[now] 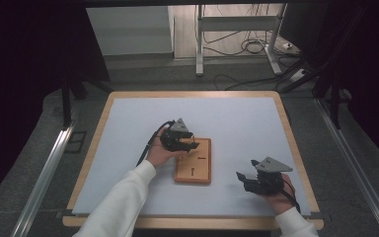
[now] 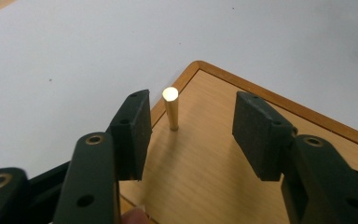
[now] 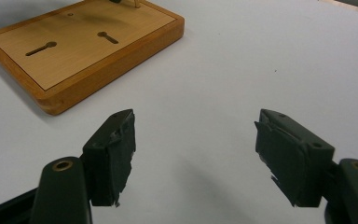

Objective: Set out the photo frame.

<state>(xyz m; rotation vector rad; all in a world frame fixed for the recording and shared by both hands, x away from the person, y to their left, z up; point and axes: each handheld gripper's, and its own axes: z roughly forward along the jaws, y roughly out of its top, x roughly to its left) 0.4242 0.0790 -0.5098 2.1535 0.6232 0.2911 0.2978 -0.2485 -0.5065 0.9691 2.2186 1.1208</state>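
1. High view: the wooden board (image 1: 194, 161) lies near the middle of the tabletop (image 1: 128, 128), a little toward the near edge, long side running near-to-far. The left tool (image 1: 187, 143) sits over the board's far left corner. The right tool (image 1: 244, 178) rests well apart, toward the near right corner of the tabletop. The left hand is plainly the nearer one.

2. Left gripper view: a small brass peg (image 2: 171, 108) stands upright by the board's corner, long axis vertical. It lies just ahead of the left tool's spread pads, between their lines but closer to the left pad (image 2: 133, 133); no contact. Judged next: ease forward, then pinch.

3. Right gripper view: right tool (image 3: 193, 156) spread wide over bare tabletop, nothing between the pads. The board with two keyhole slots (image 3: 74, 42) lies off to its upper left.
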